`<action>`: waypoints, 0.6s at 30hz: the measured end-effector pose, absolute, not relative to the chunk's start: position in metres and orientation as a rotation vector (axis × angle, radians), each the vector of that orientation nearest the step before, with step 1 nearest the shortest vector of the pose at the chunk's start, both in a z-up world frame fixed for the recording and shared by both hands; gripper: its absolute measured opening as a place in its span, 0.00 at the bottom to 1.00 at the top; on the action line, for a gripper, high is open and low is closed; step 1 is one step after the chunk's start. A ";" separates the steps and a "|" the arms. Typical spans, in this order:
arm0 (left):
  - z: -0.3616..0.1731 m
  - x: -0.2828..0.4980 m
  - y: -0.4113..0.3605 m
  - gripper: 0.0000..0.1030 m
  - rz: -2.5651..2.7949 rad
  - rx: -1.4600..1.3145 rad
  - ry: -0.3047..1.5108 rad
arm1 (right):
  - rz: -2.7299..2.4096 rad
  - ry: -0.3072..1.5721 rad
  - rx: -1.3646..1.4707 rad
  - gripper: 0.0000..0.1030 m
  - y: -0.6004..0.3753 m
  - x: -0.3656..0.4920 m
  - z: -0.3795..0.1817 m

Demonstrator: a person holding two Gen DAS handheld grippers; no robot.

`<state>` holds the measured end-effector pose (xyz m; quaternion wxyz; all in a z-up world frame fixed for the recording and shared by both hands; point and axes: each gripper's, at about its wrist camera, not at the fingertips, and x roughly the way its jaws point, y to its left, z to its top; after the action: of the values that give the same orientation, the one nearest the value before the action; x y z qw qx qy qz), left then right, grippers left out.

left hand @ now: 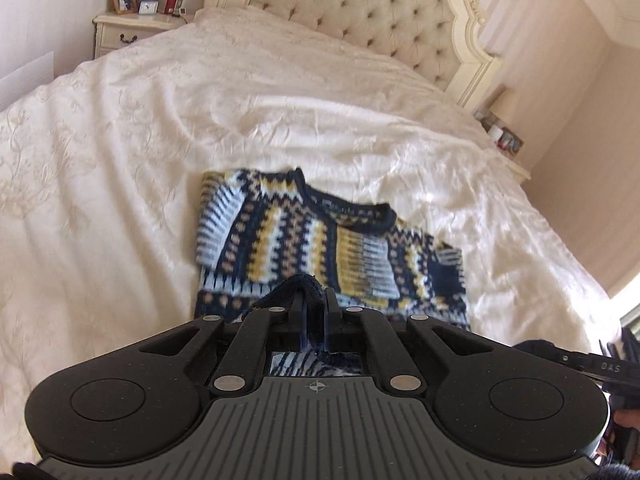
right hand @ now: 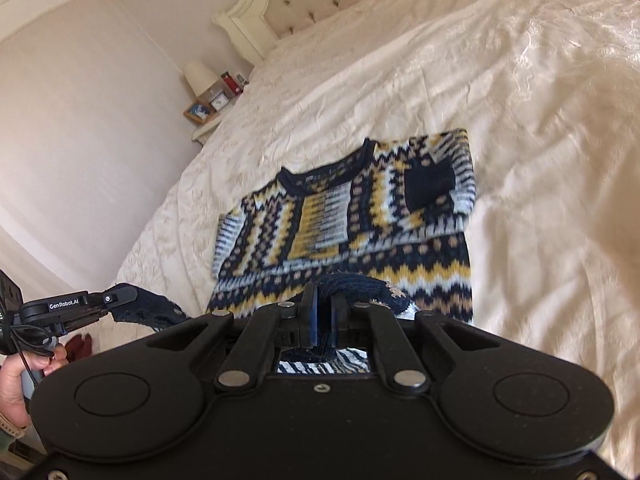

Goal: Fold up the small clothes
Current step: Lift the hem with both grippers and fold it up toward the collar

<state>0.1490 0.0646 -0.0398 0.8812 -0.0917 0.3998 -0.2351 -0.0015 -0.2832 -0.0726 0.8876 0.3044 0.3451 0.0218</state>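
A small knitted sweater (left hand: 304,236) with navy, yellow, white and tan zigzag bands lies on the white bed, neck toward the headboard, both sleeves folded in over the chest. My left gripper (left hand: 317,300) is shut on the navy hem at the sweater's near edge, lifting a fold of it. In the right wrist view the same sweater (right hand: 360,216) lies ahead, and my right gripper (right hand: 323,308) is shut on the navy hem too. The left gripper (right hand: 120,300) shows at the far left there, held by a hand (right hand: 16,376), with hem hanging from it.
The white bedspread (left hand: 160,128) spreads wide around the sweater. A tufted headboard (left hand: 360,12) stands at the far end. A nightstand (left hand: 128,28) with a lamp, frames and a clock is at the back left; another bedside shelf (left hand: 504,136) sits at the right.
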 end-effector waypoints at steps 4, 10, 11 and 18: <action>-0.033 0.190 0.046 0.06 -0.502 -0.180 0.790 | 0.003 0.664 0.647 0.11 -0.302 0.045 -0.067; -0.040 0.246 0.018 0.06 -0.496 -0.168 0.789 | -0.049 0.656 0.622 0.11 -0.317 0.114 -0.072; -0.043 0.255 0.015 0.06 -0.493 -0.169 0.793 | -0.061 0.658 0.627 0.11 -0.319 0.125 -0.076; -0.071 0.311 -0.010 0.06 -0.477 -0.128 0.867 | -0.134 0.725 0.646 0.11 -0.330 0.182 -0.106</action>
<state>0.3105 -0.0100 -0.0712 0.8782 -0.0614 0.4157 -0.2286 0.1821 -0.3299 -0.1065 0.8822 0.3102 0.3482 -0.0644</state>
